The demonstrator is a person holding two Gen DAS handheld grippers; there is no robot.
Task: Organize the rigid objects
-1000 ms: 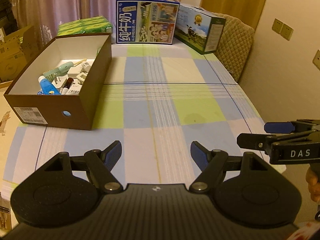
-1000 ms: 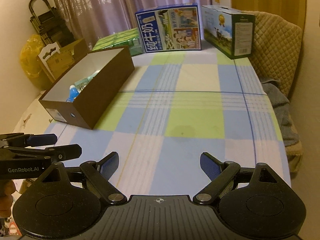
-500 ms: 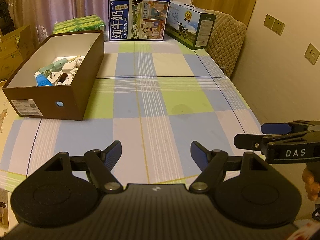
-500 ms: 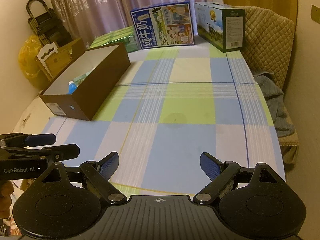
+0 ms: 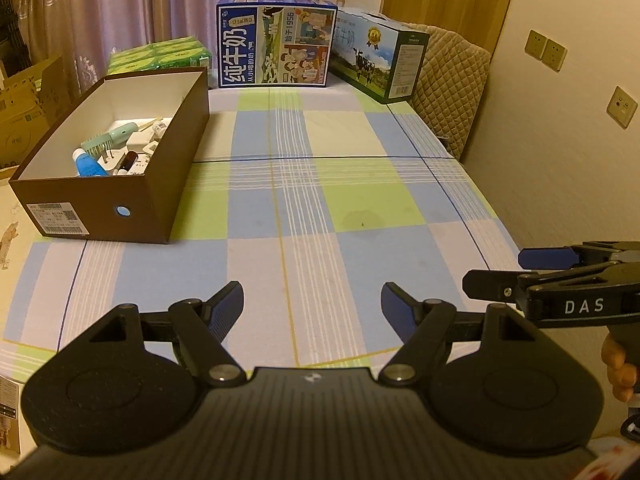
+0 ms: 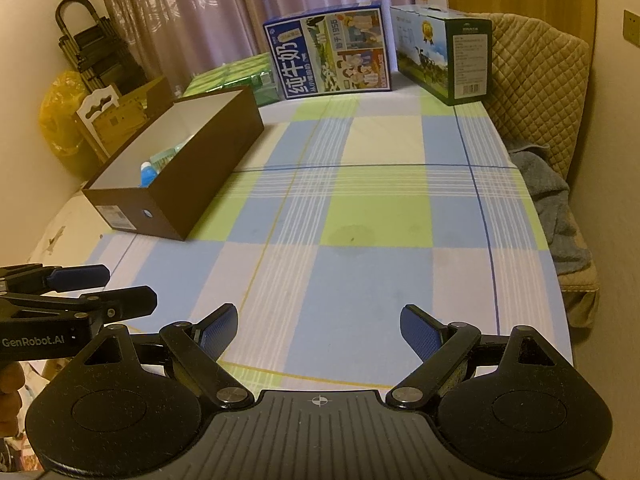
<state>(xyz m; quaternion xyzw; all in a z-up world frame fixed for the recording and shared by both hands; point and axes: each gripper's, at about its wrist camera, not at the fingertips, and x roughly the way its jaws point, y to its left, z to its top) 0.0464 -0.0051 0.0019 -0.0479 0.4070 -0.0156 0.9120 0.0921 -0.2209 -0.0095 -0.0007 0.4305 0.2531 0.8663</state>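
Observation:
A brown shoebox (image 5: 156, 184) (image 6: 208, 176) stands open on the left of the checked tablecloth (image 5: 328, 208). Inside it lie a green comb (image 5: 106, 142), a blue tube (image 5: 90, 168) (image 6: 147, 174), white plugs and other small items. My left gripper (image 5: 312, 300) hovers open over the table's near edge, nothing between its fingers. My right gripper (image 6: 320, 324) is open too, beside it, also with nothing between its pads. Each gripper shows at the edge of the other's view: the right gripper (image 5: 508, 272) and the left gripper (image 6: 120, 288). Both are well short of the box.
Two milk cartons (image 5: 276, 56) (image 5: 380, 68) and green packs (image 5: 160, 54) stand at the far end. A quilted chair (image 6: 536, 96) with a grey cloth (image 6: 556, 208) is along the right side. Cardboard boxes (image 5: 28, 100) and a yellow bag (image 6: 60, 116) sit left of the table.
Both grippers have drawn back toward the near edge, so the table and box look farther away. The jaws have stayed the same width.

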